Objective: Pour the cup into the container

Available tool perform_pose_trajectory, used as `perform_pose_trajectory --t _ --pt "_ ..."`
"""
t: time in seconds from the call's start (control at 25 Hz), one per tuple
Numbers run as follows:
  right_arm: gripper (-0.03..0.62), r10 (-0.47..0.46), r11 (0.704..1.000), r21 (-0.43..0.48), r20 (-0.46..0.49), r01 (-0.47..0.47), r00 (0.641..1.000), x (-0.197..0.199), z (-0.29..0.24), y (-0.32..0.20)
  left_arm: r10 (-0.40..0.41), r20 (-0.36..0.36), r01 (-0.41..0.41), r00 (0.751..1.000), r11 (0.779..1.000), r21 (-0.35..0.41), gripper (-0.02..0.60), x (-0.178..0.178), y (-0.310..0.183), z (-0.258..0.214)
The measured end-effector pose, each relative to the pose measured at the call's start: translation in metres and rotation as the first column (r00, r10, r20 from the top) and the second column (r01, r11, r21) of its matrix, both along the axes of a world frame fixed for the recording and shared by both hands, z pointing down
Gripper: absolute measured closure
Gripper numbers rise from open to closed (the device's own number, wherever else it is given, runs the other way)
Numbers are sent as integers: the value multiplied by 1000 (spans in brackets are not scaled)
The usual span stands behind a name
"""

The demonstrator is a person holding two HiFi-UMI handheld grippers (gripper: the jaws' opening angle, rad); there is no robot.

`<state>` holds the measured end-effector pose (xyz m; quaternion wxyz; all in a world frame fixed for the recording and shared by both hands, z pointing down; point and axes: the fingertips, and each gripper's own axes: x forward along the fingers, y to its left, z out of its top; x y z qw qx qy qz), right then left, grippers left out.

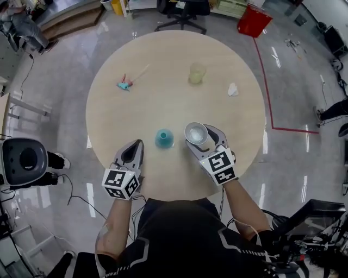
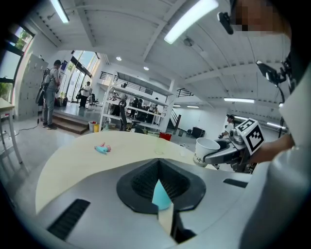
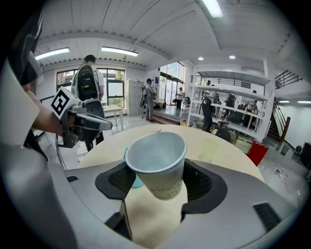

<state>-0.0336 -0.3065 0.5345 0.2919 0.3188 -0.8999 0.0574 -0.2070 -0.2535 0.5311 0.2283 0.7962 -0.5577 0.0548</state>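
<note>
My right gripper (image 1: 202, 137) (image 3: 158, 181) is shut on a white paper cup (image 1: 196, 132) (image 3: 158, 163), held a little above the round table (image 1: 163, 65) near its front edge. The cup leans slightly and its mouth faces up; I cannot tell what is inside. A small teal container (image 1: 164, 139) (image 3: 135, 184) stands on the table just left of the cup. My left gripper (image 1: 136, 144) (image 2: 159, 170) hovers left of that container with its jaws together and nothing held. Farther back stands a translucent yellowish cup (image 1: 197, 73).
A teal and pink toy with a stick (image 1: 126, 83) lies at the back left of the table. A crumpled white scrap (image 1: 232, 89) lies at the back right. Past the table are a black chair (image 1: 183, 12), a red bin (image 1: 253, 20) and red floor tape (image 1: 266, 92).
</note>
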Motion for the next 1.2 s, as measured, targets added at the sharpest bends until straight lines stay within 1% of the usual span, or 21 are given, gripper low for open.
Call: perform_pose_trajectory --t 0.28,0.44,0.6,0.72,0.92,1.2 --pt "287 -37 999 29 -113 41 993 -11 7 7 -11 -6 11 1000 1000 -14 581 0 7 7" --pt "287 -44 998 36 -194 51 980 -23 20 15 -29 8 30 1000 999 -22 580 -11 15 15" --pt "287 -62 996 46 -283 78 957 -36 25 9 -18 40 19 999 999 -34 581 -13 11 19" --pt "287 -71 994 49 -331 93 941 -40 28 6 -4 54 6 999 999 -38 580 -10 9 21" --pt "287 -92 991 54 -398 124 913 -46 32 6 1 35 0 999 999 -43 581 -8 9 22" --pt "287 -98 987 62 -479 145 872 -48 35 1 22 15 -21 1000 999 -37 581 -1 4 20"
